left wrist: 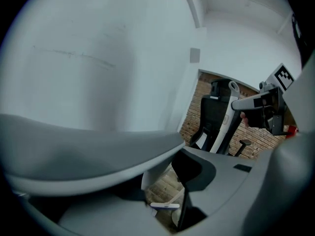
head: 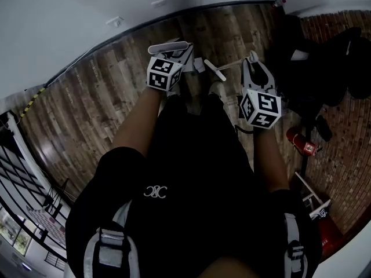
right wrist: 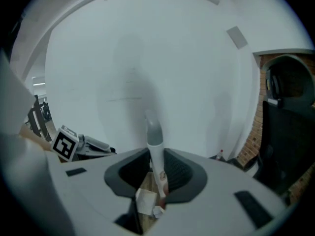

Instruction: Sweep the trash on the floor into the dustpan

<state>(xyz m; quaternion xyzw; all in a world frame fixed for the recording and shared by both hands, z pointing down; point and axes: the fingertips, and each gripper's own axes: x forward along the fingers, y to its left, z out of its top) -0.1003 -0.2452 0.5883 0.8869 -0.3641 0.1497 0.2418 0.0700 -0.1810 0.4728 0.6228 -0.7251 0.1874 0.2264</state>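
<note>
Grip | left gripper clamps dustpan handle | right gripper clamps broom handle

From the head, looking steeply down over the person's black-clothed torso onto brown wood-plank floor, with the plain white wall along the top edge and both grippers close under the lens, between body and wall. From the left gripper, looking along its own jaws out at that wall, very near a broad pale-grey plastic handle clamped there; right of the wall, red brick and the right gripper. From the right gripper, facing the same wall, tight on a white rod with grey tip gripped in its jaws, the left gripper low at the wall's left. Shared by all three: wall and plank floor.
</note>
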